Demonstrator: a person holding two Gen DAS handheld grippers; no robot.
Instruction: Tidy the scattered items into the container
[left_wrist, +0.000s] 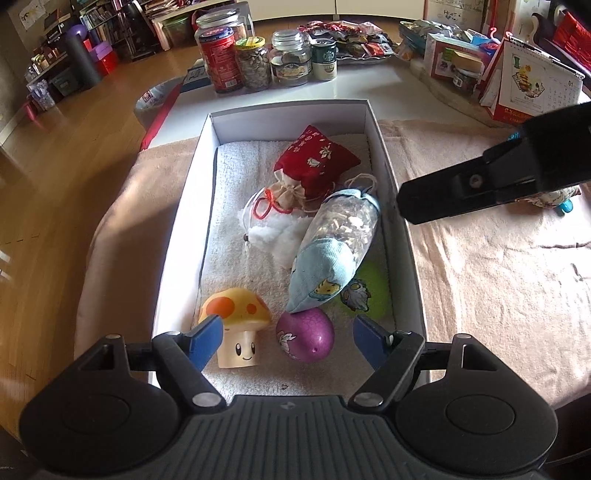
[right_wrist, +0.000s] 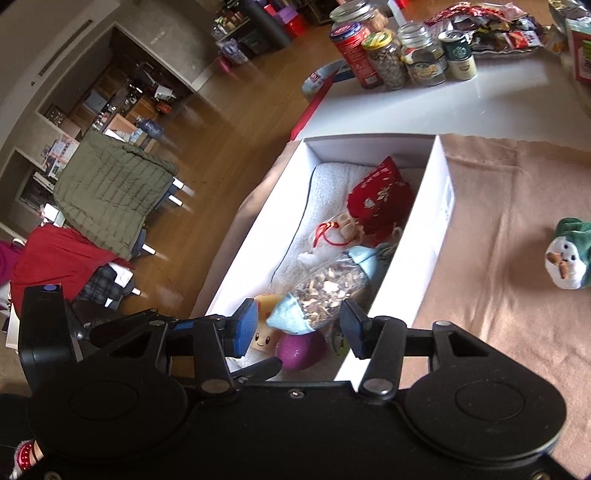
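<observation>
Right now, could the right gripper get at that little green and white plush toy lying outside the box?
Probably yes. The plush toy lies alone on the tan cloth, nothing around it, and the right gripper is open and empty over the white box.

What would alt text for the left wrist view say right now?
The open left gripper hovers empty over the near end of a white box lined with a towel, holding a mushroom toy, purple egg, green egg, sock-wrapped bottle and red pouch. The right gripper reaches in from the right above the beige cloth.
</observation>
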